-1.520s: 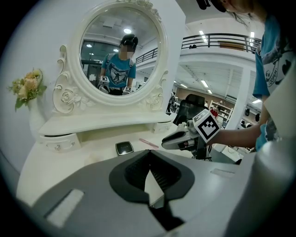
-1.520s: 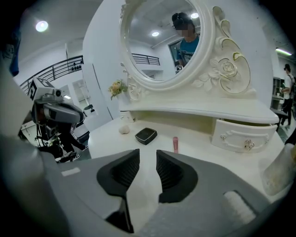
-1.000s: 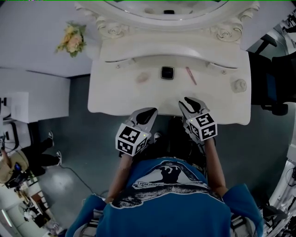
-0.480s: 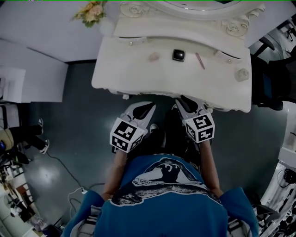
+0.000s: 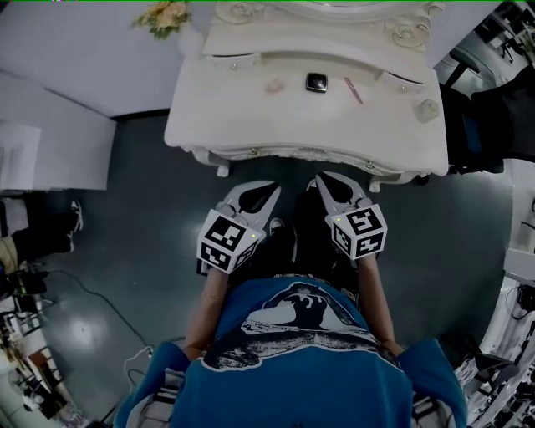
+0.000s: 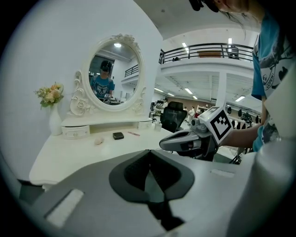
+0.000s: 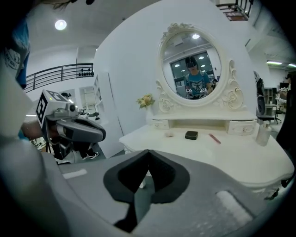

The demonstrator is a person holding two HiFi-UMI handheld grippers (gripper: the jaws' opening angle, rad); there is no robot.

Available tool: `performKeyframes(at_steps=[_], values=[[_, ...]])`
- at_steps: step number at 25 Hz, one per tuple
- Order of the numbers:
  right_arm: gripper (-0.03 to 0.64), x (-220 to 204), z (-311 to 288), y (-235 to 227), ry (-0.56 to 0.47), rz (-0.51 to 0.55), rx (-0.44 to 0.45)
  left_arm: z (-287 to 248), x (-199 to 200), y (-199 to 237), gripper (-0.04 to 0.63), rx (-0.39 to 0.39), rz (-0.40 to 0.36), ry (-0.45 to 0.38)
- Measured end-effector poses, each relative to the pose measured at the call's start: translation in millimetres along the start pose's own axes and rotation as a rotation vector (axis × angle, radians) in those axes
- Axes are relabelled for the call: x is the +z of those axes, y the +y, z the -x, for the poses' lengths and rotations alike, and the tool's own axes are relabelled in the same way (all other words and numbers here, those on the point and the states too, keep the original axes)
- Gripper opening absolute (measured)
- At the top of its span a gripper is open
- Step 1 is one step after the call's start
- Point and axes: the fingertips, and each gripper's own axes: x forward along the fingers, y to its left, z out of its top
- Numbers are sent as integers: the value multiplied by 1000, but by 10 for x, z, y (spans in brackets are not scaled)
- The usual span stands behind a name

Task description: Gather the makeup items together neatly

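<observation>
On the white dressing table (image 5: 226, 125) lie a pink puff (image 5: 274, 84), a black compact (image 5: 316, 82) and a pink stick (image 5: 354, 90); a small pale bottle (image 5: 427, 109) stands at its right end. Both grippers hang over the dark floor, short of the table's front edge and well away from the items. My left gripper (image 5: 272, 191) is shut and holds nothing. The right gripper (image 5: 322, 180) has just closed its jaws with nothing between them. The right gripper view shows the compact (image 7: 191, 135), puff (image 7: 169, 134) and stick (image 7: 214, 138) far ahead.
An oval mirror (image 6: 113, 76) with small drawers under it stands at the table's back. A vase of flowers (image 5: 165, 15) sits at the back left corner. A black office chair (image 6: 172, 116) stands right of the table, and a white cabinet (image 5: 33, 150) to the left.
The view has pulled back from the table. Both grippers, which reached over its front edge, now hang over the floor in front of it.
</observation>
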Motion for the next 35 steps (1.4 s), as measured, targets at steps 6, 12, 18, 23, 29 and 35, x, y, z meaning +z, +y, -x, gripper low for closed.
performKeyframes(at_steps=[6, 12, 18, 23, 29, 35], values=[[-8, -6, 145, 129, -47, 3, -5, 35, -64, -148, 15, -37, -23, -7], [0, 49, 212, 200, -80, 8, 9, 6, -49, -259, 15, -72, -44, -17], [0, 21, 241, 269, -60, 31, 29, 21, -40, -353, 15, -91, -53, -25], [0, 21, 229, 344, -63, 30, 43, 76, -65, -345, 15, -85, -61, -23], [0, 9, 244, 400, -62, 28, 55, 121, -67, -406, 15, -93, -66, -35], [0, -14, 270, 413, -57, 24, 59, 142, 16, -458, 15, -89, -70, -47]])
